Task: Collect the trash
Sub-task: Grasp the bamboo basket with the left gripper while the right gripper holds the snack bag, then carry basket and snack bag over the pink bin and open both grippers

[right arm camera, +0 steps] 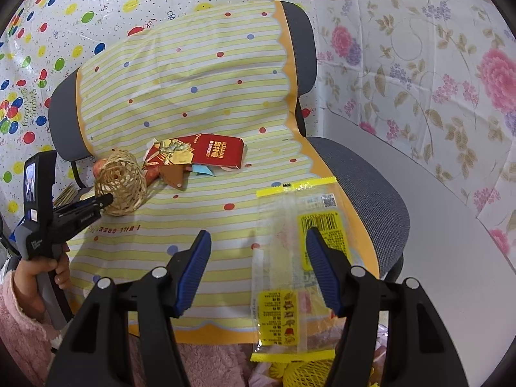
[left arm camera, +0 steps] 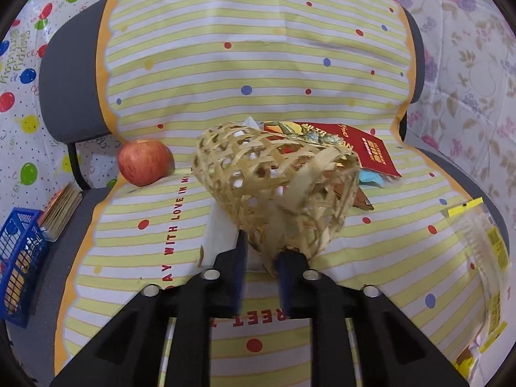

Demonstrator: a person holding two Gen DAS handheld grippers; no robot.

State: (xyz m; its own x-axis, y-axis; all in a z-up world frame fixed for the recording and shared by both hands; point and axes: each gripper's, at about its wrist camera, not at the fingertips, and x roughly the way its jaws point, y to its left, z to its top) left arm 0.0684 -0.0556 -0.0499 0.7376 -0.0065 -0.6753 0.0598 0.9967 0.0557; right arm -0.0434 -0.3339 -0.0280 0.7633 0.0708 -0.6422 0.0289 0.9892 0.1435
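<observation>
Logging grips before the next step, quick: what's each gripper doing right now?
Left gripper: closed on the rim of the woven basket.
Right gripper: open, holding nothing, over the clear wrapper.

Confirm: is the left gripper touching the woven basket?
Touching. The left wrist view shows the left gripper closed on the woven basket's rim.

Grey chair [right arm camera: 380, 187], patterned plastic-looking wall sheets [right arm camera: 419, 48]
</observation>
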